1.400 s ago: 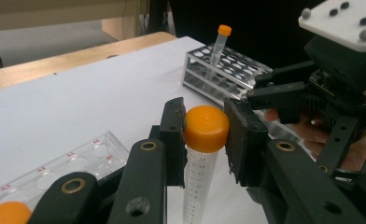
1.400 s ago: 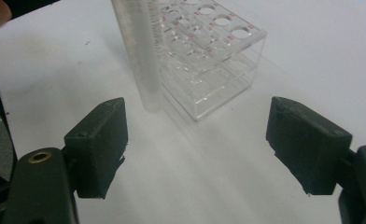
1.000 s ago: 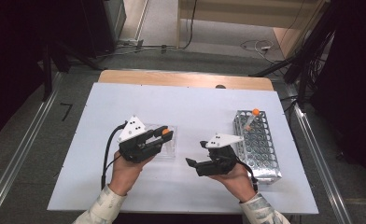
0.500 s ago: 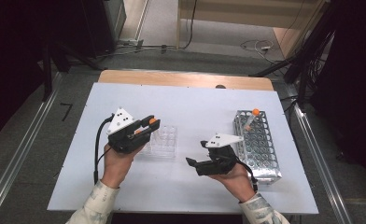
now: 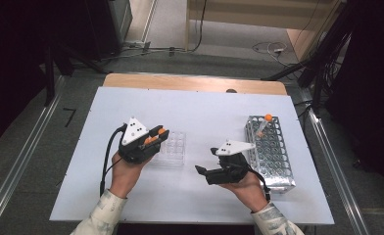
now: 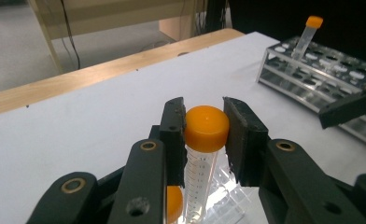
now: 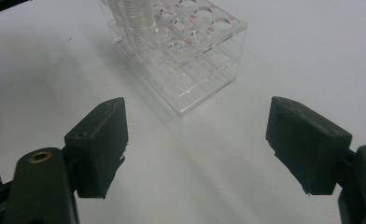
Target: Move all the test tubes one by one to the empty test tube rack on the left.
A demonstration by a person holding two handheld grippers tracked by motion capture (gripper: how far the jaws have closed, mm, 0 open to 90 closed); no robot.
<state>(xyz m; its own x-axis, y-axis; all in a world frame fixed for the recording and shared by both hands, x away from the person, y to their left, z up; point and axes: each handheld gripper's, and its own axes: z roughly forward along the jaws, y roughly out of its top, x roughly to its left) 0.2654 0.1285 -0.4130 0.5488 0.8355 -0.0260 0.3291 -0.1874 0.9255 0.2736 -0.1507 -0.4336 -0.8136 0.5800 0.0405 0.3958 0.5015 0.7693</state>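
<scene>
White tabletop (image 5: pixel 209 112): left gripper (image 6: pixel 204 135) clamped on orange-capped tube (image 6: pixel 205 140) above clear rack (image 5: pixel 173 148), right gripper (image 7: pixel 197 149) agape, metal rack (image 5: pixel 271 152) at 3 o'clock holding one tube (image 5: pixel 263 125); transfer under way, judged early.

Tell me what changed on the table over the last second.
The left gripper, shut on an orange-capped tube, swung left away from the clear rack, then back to its near edge. The right gripper stayed open, and the metal rack kept its place.
</scene>
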